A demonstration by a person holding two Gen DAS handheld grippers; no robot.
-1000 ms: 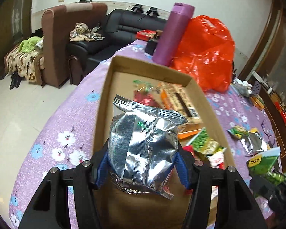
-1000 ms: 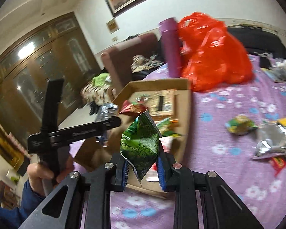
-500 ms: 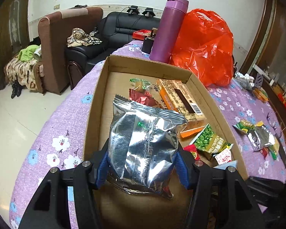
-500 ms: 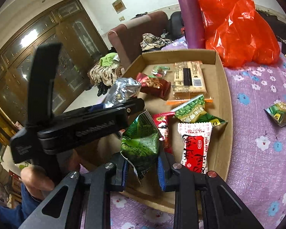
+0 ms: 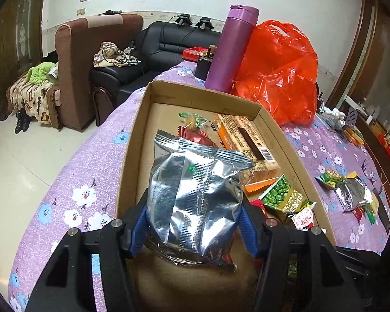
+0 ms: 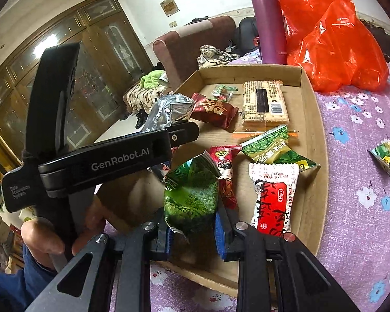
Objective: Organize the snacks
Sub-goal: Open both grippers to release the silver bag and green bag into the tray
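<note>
Both grippers are clamped on snacks over the cardboard box's (image 5: 132,140) near end: left gripper (image 5: 193,223) on a silver foil packet (image 5: 195,195), right gripper (image 6: 192,230) pinching a green packet (image 6: 191,195). I'd lower each onto bare cardboard, then release.

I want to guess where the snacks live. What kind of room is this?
Most likely a home living room: a black sofa and a brown armchair stand behind the table with the flowered purple cloth, and a framed picture hangs above.
</note>
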